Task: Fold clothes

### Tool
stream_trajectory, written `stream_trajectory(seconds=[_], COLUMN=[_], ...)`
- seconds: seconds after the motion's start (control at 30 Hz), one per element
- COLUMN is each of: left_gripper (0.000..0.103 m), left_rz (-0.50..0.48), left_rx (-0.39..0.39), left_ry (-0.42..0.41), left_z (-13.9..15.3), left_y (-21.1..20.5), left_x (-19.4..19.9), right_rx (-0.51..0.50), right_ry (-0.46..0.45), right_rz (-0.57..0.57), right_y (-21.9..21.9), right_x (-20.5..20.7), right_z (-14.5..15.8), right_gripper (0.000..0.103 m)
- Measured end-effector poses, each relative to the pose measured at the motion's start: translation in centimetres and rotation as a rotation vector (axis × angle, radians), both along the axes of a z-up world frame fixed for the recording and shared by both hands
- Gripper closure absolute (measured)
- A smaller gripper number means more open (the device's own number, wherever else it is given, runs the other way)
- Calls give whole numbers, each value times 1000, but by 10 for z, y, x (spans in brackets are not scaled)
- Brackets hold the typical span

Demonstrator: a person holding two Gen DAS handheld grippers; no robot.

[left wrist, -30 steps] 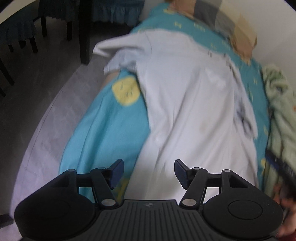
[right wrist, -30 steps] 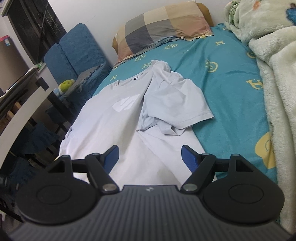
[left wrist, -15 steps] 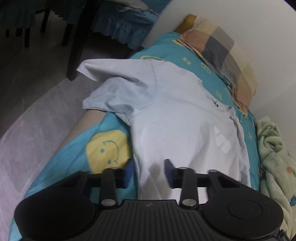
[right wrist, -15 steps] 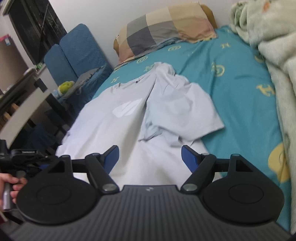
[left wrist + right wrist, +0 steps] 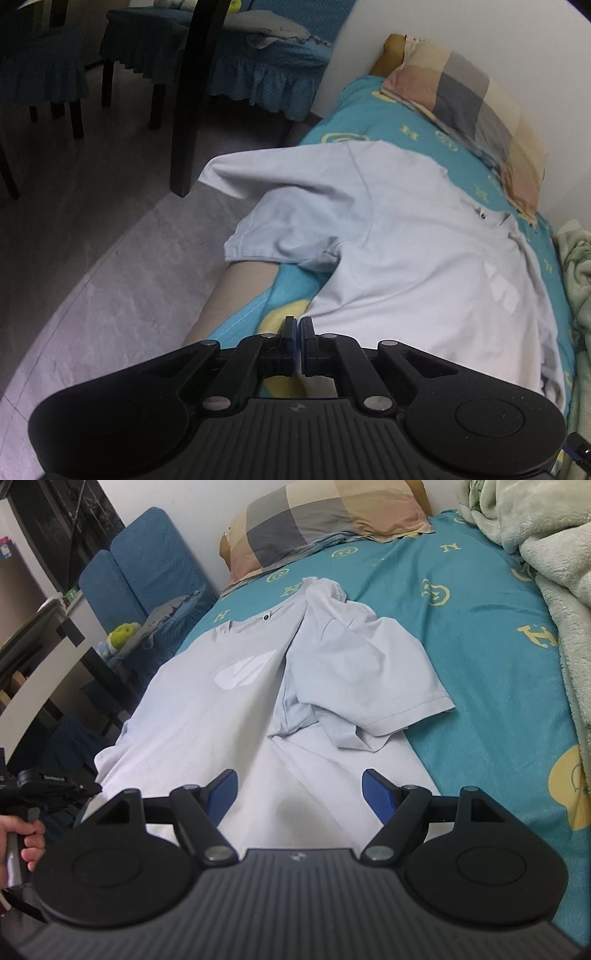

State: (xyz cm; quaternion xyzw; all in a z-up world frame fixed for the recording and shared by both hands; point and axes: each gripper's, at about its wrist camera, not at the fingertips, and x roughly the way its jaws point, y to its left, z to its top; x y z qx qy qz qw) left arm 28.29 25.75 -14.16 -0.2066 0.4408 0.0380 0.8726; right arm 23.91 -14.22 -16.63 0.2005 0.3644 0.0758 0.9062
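L tongs (image 5: 296, 334) pinch the shirt (image 5: 424, 258) edge at the bed (image 5: 480, 627) side; R tongs (image 5: 299, 786) gape above hem. Prob side fold: carry edge inward w/o slipping.

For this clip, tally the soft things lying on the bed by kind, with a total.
Shirt: 1, light grey, spread flat, one sleeve folded in
Pillow: 1, checked
Blanket: 1, pale green fleece, bunched along the far side
Total: 3
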Motion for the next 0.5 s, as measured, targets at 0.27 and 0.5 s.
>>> stream_trajectory(seconds=[0.27,0.5], left_gripper=[62,46], left_rz=[-13,-130], left_rx=[-8,49], left_ry=[150,277], left_z=[13,46], left_y=[-8,-20], left_x=[-60,-121], right_rx=[-28,13], right_ry=[-10,10], right_rz=[30,8], right_y=[4,-7], right_x=[-6,-16], right_z=[2,3], right_gripper=[27,27])
